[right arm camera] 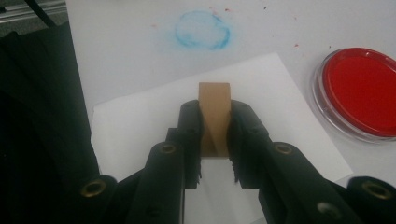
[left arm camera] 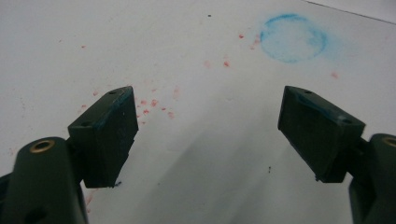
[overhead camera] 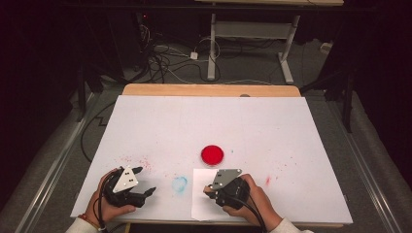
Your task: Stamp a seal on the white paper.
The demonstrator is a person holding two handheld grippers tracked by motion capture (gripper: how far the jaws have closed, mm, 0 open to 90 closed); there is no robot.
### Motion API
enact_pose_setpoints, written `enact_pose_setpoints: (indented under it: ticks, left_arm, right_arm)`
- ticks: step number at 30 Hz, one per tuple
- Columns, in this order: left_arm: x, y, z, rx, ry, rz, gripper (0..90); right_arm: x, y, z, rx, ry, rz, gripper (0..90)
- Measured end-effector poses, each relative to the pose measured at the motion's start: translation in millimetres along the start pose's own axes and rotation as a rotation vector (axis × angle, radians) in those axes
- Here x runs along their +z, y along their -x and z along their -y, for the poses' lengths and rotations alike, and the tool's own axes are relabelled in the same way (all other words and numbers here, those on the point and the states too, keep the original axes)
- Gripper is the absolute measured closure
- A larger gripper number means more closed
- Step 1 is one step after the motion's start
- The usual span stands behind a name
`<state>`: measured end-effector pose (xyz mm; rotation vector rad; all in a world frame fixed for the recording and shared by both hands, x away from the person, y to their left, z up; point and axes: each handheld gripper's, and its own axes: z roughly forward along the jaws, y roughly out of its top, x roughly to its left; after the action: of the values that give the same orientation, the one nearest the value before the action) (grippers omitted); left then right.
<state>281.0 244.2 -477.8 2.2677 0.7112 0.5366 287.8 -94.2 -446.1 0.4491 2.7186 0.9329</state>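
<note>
Wooden stamp [right arm camera: 214, 116] clamped in our right gripper [right arm camera: 215, 135] hangs over the paper sheet [right arm camera: 140, 116]; next press straight down. Red ink pad [right arm camera: 362, 88] at two o'clock; left gripper [left arm camera: 208, 135] gapes empty.

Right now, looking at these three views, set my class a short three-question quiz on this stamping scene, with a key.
1. True or false: the right hand-held gripper is shut on a wooden block.
2. What lies directly under that block: A) the red ink pad, B) the white sheet of paper, C) the blue ring stain?
3. How do the jaws of the left hand-held gripper stand, and is anything between them?

Key
1. True; its pads press on both sides of the block.
2. B.
3. Wide apart, with nothing between them; bare white table cover with red specks shows in the gap.
</note>
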Motion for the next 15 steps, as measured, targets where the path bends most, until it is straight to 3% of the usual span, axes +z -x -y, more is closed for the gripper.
enact_pose_setpoints:
  ticks: [15]
  left_arm:
    - [0.0, 0.3, -0.1, 0.002, -0.002, 0.0, 19.3]
  right_arm:
    - [15.1, 1.9, 6.0, 0.005, -0.083, -0.003, 75.8]
